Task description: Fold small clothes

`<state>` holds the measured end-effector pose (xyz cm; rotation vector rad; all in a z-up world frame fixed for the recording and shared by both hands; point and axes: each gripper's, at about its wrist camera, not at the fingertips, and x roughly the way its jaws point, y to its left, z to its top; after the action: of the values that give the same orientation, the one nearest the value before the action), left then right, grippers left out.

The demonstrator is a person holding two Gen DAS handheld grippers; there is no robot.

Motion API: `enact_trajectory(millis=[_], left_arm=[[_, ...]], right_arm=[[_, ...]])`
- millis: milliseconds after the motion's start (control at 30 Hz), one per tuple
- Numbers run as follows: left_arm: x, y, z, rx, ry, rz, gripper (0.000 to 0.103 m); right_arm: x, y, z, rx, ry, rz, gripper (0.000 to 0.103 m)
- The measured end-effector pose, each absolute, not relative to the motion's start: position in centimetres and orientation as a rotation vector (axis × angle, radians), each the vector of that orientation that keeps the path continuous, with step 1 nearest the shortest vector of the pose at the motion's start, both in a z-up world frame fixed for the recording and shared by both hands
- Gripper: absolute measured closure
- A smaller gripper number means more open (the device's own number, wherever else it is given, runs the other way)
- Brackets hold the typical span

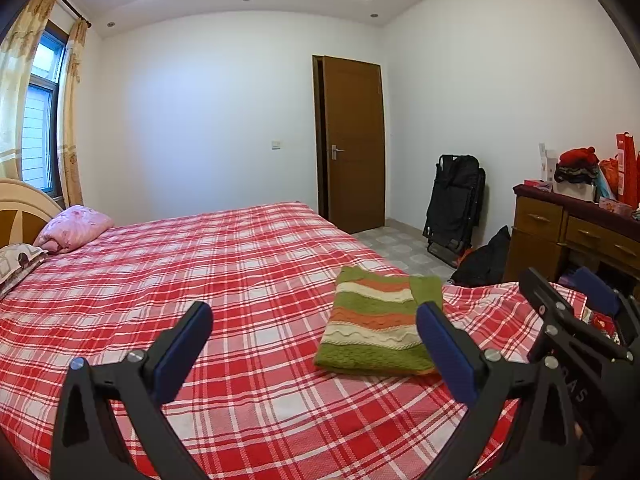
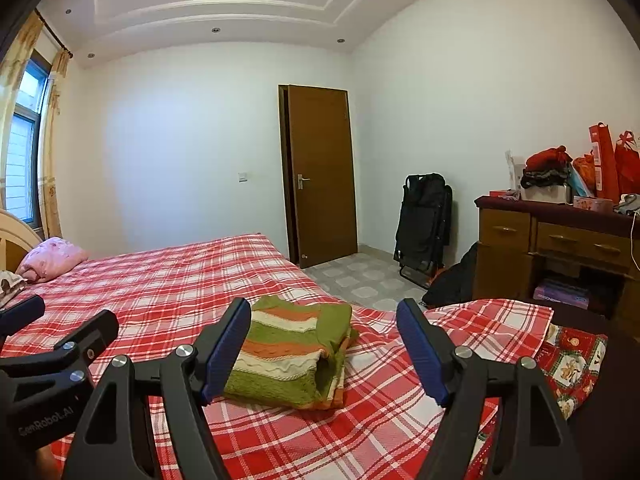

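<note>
A small knitted sweater (image 1: 378, 322) with green, orange and cream stripes lies folded into a rectangle on the red plaid bed (image 1: 240, 264). My left gripper (image 1: 316, 320) hovers above the bed with its jaws wide open and nothing between them; the sweater lies just beyond its right finger. In the right wrist view the same folded sweater (image 2: 288, 352) lies on the bed (image 2: 180, 280), ahead of my right gripper (image 2: 324, 320), which is open and empty above it. The right gripper's black frame (image 1: 568, 320) shows at the right of the left wrist view.
A pink pillow (image 1: 76, 226) and a headboard (image 1: 24, 208) are at the far left. A brown door (image 1: 352, 144), a folded black chair (image 1: 454, 208) and a cluttered wooden dresser (image 1: 576, 232) stand beyond the bed's right edge. A red patterned blanket (image 2: 576, 368) lies at that edge.
</note>
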<state>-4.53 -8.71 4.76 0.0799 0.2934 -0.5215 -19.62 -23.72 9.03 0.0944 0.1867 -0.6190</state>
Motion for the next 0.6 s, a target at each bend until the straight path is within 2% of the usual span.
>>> enact_trajectory(millis=[600], left_arm=[[-4.41, -9.58, 5.18, 0.074, 0.297, -0.536, 0.000]], right_arm=[[-19.68, -24.15, 8.72, 0.111, 0.192, -0.632, 0.027]])
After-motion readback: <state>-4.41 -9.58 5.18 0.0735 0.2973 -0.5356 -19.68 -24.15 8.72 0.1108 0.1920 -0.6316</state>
